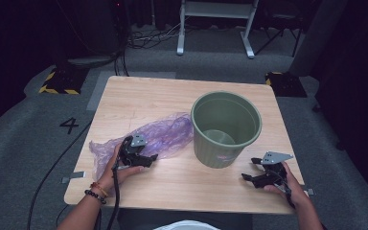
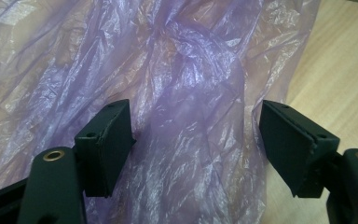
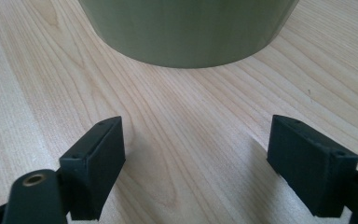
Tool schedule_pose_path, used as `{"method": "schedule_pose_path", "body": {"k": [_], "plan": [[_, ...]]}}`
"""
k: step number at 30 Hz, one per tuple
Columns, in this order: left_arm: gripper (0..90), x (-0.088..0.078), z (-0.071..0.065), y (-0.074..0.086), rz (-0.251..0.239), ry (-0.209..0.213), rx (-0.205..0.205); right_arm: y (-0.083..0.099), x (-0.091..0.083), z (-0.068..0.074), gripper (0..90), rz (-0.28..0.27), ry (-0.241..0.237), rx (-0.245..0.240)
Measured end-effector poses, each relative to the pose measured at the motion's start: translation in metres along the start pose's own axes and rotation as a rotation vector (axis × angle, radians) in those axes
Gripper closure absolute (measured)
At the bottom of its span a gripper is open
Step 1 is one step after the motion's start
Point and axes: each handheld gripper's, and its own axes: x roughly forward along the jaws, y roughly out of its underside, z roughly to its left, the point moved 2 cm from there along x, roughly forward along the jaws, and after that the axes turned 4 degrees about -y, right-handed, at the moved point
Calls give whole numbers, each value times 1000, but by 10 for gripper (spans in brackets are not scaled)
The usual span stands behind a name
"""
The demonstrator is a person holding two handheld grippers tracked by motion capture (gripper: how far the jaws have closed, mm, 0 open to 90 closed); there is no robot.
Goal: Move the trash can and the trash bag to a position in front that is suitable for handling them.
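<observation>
High view: a light wooden tabletop [image 1: 172, 96] fills the middle of the frame, grey carpet around it. A round olive-green plastic bucket [image 1: 225, 128] stands upright right of centre, mouth up; its inside reads as bare green wall and floor, with nothing seen lying in it, and a small reddish mark sits low on its near wall. To the bucket's left, a crumpled translucent purple plastic bag [image 1: 165, 136] lies flat on the tabletop, running from the lower left of the board up to the bucket's side; whether the two touch cannot be told. The left tongs [image 1: 141, 158], held in the person's left hand [image 1: 120, 170], sit over the lower middle of the bag. In the left gripper view the left tongs [image 2: 196, 140] stand wide open, the two black jaws at lower left and lower right with wrinkled purple film spread between and beyond them; the pads do not press on it, so nothing is gripped. Bare wood shows at the right edge of that view. The right tongs [image 1: 261, 170] lie at the lower right of the high view, near the bucket's base, in the right hand [image 1: 287, 187]. In the right gripper view the right tongs [image 3: 196, 168] are likewise wide open over bare wood, holding nothing, with the bucket's lower wall across the top of the frame, apart from the jaws.
</observation>
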Motion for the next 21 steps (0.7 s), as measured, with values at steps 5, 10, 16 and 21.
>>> {"method": "schedule_pose_path", "body": {"k": [5, 10, 16, 21], "plan": [[245, 13, 1, -12, 5, -25, -29, 0, 0, 0, 187, 0, 0, 0], [236, 24, 2, -25, 19, -54, -58, 0, 0, 0, 187, 0, 0, -1], [229, 18, -8, -36, 10, -87, -31, 0, 0, 0, 187, 0, 0, -1], [220, -6, -13, -44, -4, -65, 5, 0, 0, 0, 187, 0, 0, 0]]}}
